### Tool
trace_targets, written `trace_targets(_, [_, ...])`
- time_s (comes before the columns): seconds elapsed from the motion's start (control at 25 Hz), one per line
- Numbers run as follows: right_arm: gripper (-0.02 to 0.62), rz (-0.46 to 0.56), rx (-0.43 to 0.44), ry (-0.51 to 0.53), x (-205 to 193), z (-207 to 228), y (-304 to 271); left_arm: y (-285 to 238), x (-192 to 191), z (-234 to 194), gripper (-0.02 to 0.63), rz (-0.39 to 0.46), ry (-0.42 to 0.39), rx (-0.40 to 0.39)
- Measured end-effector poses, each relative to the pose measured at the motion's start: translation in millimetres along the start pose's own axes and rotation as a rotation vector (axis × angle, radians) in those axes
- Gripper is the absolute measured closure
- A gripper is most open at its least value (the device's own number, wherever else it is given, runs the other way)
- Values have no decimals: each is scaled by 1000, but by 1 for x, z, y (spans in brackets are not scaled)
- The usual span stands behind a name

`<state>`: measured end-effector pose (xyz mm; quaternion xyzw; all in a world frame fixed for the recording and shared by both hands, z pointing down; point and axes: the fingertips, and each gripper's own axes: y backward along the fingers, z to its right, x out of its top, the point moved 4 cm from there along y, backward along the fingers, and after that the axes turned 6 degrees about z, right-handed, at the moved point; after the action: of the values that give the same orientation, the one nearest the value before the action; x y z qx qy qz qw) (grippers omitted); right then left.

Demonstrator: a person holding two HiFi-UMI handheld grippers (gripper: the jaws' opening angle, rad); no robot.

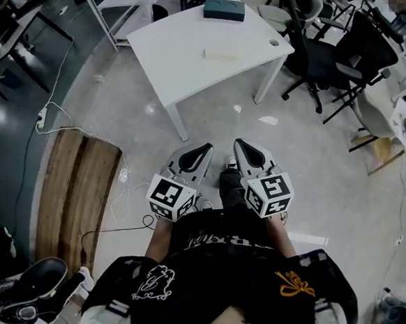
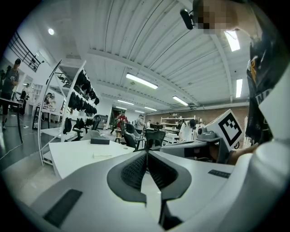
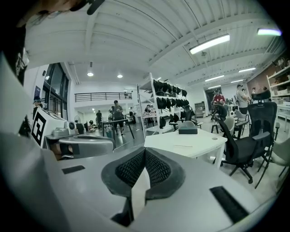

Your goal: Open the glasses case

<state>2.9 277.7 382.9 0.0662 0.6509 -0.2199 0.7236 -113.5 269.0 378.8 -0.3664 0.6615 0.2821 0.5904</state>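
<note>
A dark teal box-shaped case (image 1: 223, 9) lies at the far edge of a white table (image 1: 181, 61); it also shows far off in the left gripper view (image 2: 99, 141) and the right gripper view (image 3: 187, 130). A thin pale strip (image 1: 220, 54) lies mid-table. Both grippers are held side by side close to the person's body, over the floor and well short of the table. My left gripper (image 1: 207, 149) (image 2: 147, 154) is shut with nothing between its pads. My right gripper (image 1: 238, 142) (image 3: 145, 150) is shut and empty too.
Black office chairs (image 1: 335, 56) crowd the table's right side. A wooden board (image 1: 79, 188) and loose cables (image 1: 52, 107) lie on the floor at the left. A white rack of dark items (image 3: 165, 102) stands behind the table. People move about far off.
</note>
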Motion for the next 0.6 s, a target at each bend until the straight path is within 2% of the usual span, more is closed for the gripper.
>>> trace_targets(0.32, [583,-16,69,-35,9,79,-80,-80,3,-57,580,-24,-3,81])
trace_targets(0.6, [583,-35,140,-46,42,169,-138,-187,28,-90,580,-14,-7,131])
